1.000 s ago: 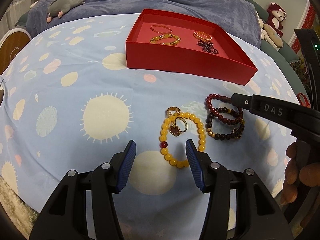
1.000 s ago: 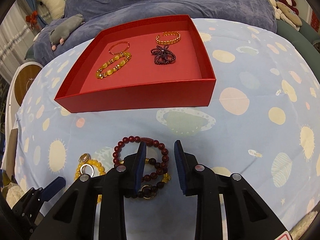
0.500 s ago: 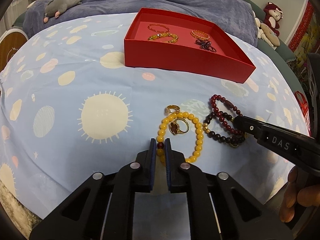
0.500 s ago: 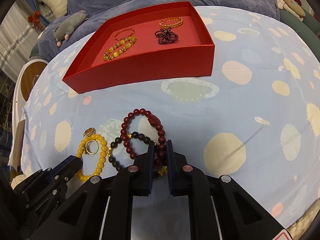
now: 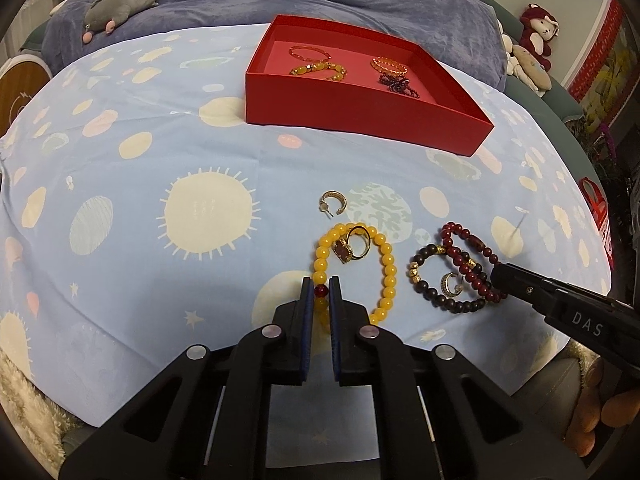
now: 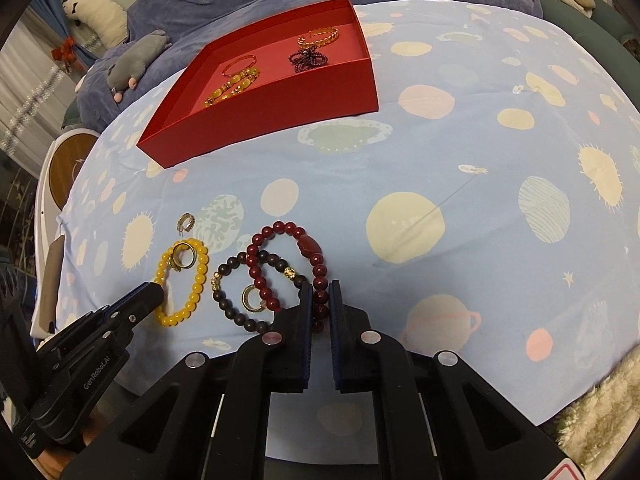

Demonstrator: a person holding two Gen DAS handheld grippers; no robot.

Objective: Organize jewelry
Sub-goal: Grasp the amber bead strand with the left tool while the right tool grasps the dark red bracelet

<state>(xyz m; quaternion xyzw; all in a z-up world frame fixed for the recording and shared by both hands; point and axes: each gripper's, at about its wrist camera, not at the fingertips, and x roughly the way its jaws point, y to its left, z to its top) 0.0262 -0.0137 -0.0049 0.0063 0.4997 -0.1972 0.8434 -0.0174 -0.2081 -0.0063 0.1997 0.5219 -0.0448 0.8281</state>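
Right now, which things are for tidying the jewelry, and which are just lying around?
For the job:
yellow bead bracelet, pinched by the left gripper
dark red bead bracelet, pinched by the right gripper
black bead bracelet
ring with a red stone
two gold hoop earrings
red box

Just lying about:
grey plush toy
red plush toy
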